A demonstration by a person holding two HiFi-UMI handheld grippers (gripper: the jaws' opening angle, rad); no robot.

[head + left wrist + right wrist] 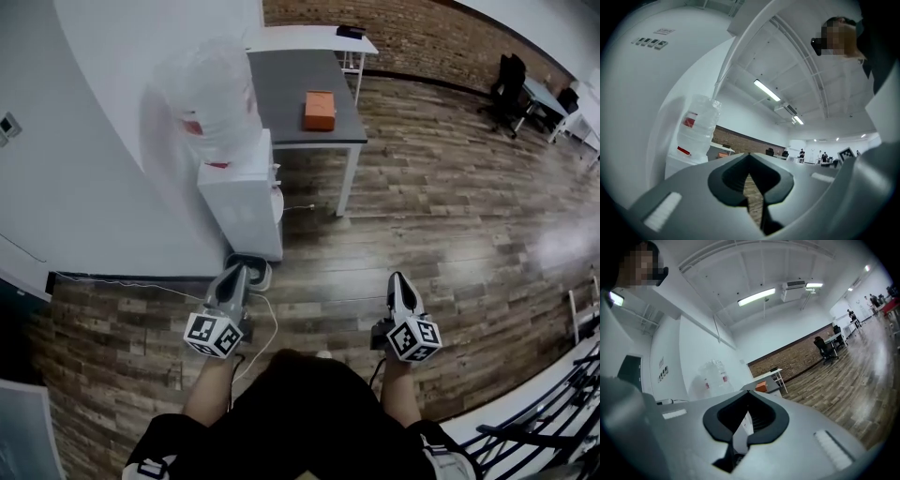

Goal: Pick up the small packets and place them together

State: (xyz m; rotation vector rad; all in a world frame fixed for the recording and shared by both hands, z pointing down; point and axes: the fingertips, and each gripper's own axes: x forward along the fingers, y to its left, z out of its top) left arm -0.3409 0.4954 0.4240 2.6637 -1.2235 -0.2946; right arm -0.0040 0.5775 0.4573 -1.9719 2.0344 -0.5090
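Our left gripper [234, 274] hangs over the wooden floor [450, 187] just before the foot of the water dispenser [242, 199], its jaws pressed together on nothing. Our right gripper [401, 279] is off to the dispenser's right, well apart from it, likewise closed and empty. Just beyond the dispenser stands a grey table [286, 80]; we see an orange packet [319, 110] lying on it.

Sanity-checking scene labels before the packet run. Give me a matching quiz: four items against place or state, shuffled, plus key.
1 orange box
2 water bottle
3 office chair
4 right gripper

A shut, empty
B on the grey table
C head view's upper right, by a desk
D atop the white dispenser

Pairs: 1-B, 2-D, 3-C, 4-A
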